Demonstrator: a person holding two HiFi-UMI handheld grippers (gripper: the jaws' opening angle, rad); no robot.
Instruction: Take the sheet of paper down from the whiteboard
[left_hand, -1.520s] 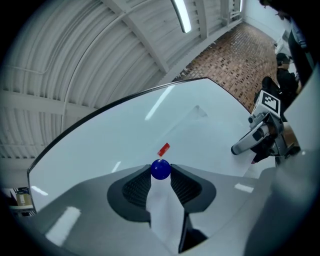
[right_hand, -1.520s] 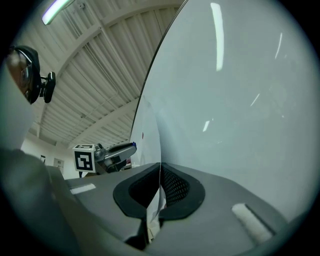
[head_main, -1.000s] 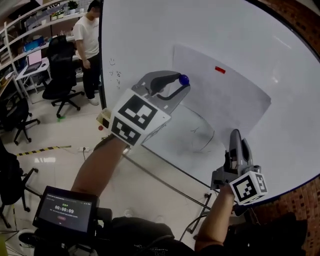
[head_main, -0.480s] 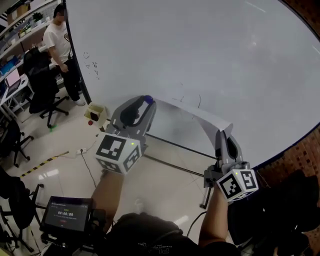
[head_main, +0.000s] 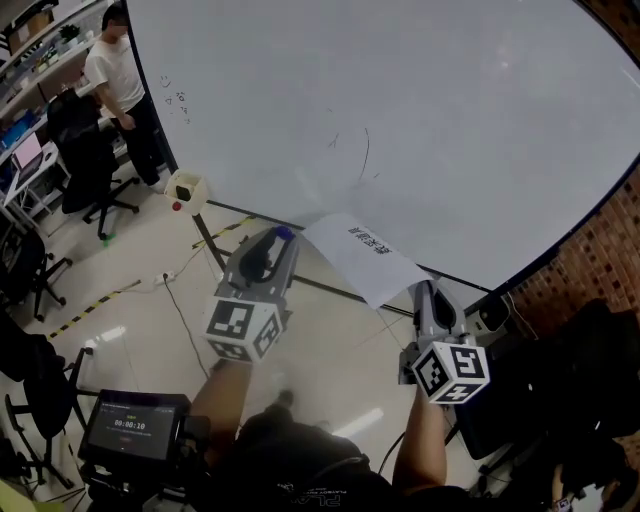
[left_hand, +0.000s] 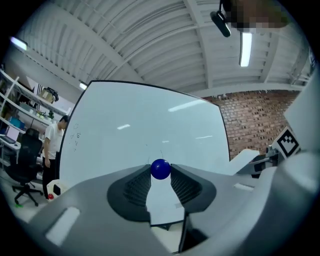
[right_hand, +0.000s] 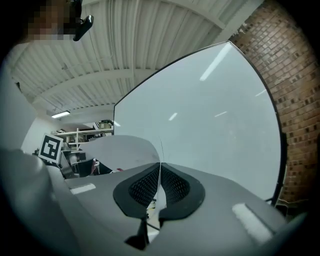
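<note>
Left gripper (head_main: 281, 238) low before whiteboard (head_main: 420, 110), fingers pinching small blue ball (left_hand: 160, 169) at their tips. Sheet of paper (head_main: 362, 256) off board face, held in air between grippers, upper corner near board's bottom edge. Right gripper (head_main: 426, 292): fingers pressed together on sheet's edge, paper curling leftward.

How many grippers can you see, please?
2. The left gripper is at lower centre of the head view, shut on a blue ball; the right gripper, lower right, is shut on the sheet of paper.
</note>
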